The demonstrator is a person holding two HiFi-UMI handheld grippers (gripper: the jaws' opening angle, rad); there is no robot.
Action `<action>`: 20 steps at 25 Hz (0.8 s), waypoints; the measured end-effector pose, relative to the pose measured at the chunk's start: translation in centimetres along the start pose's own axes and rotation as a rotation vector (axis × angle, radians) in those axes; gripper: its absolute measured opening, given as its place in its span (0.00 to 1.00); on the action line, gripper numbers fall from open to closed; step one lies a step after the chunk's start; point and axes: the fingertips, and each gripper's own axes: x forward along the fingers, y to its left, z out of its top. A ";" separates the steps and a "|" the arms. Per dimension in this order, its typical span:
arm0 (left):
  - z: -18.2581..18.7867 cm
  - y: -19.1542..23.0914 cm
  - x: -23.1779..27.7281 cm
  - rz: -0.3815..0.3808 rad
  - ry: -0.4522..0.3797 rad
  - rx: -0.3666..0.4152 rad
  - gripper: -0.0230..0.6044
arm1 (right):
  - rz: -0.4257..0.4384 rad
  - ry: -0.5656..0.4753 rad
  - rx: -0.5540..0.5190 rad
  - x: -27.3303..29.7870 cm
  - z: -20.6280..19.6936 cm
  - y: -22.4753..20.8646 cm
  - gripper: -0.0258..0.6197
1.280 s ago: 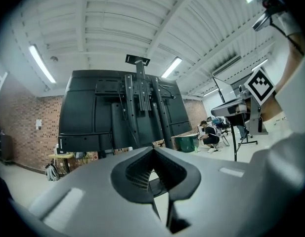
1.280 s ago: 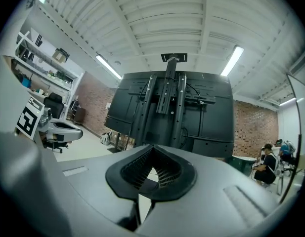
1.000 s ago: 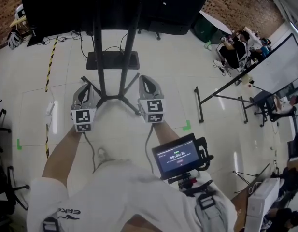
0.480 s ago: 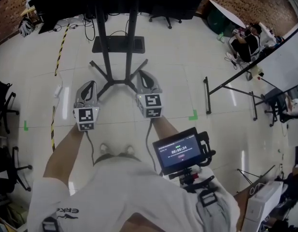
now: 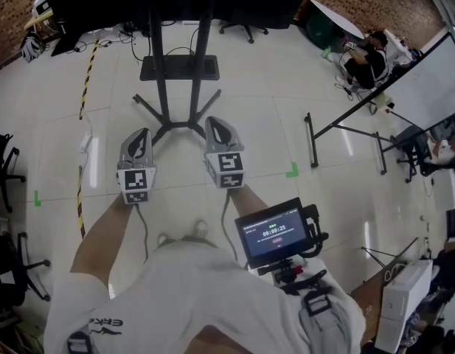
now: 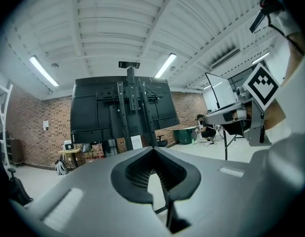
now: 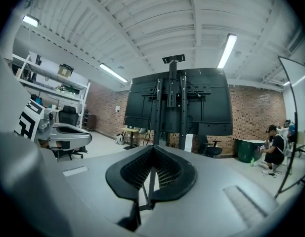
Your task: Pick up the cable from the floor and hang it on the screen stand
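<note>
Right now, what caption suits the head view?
Both shut and empty, the left claw and right claw face the screen stand.

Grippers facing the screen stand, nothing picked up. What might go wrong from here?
1. Jaws of left gripper and right gripper are shut and empty; reaching down like that would likely just nudge the striped cable.
2. The stand's splayed legs lie ahead of the feet: possible trip.

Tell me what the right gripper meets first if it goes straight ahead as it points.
Probably the screen stand, its uprights dead ahead of the right gripper; nothing shows between, though depth is unclear.
</note>
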 end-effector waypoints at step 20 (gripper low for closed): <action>-1.8 1.1 -6.3 -0.055 -0.030 -0.071 0.04 | -0.001 -0.017 0.030 -5.5 -1.1 6.6 0.06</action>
